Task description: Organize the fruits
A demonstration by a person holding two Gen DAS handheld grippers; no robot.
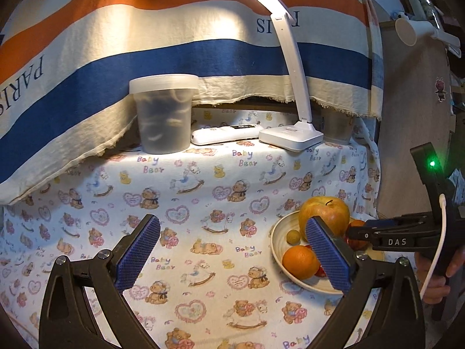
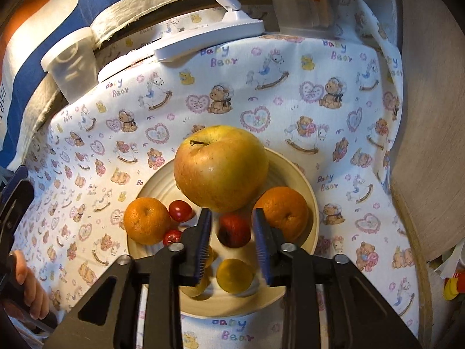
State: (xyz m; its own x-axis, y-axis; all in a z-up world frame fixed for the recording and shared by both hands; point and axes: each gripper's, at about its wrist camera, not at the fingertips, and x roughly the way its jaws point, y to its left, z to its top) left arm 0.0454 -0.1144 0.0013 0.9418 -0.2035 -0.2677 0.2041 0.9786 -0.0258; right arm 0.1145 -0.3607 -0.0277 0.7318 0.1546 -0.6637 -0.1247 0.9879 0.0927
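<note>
Between the parted right gripper [image 2: 231,232] fingers, untouched: a red fruit [image 2: 234,230] in the bowl [image 2: 305,174], apple [image 2: 221,168] just beyond. Left gripper [image 1: 232,253] wide apart, level above desk [image 1: 203,174], bowl at its right finger.

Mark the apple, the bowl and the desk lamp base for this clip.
apple [image 2: 221,171], right wrist view, middle of its yellow skin.
bowl [image 2: 308,192], right wrist view, bare right rim.
desk lamp base [image 1: 290,136], left wrist view, flat white top.
</note>
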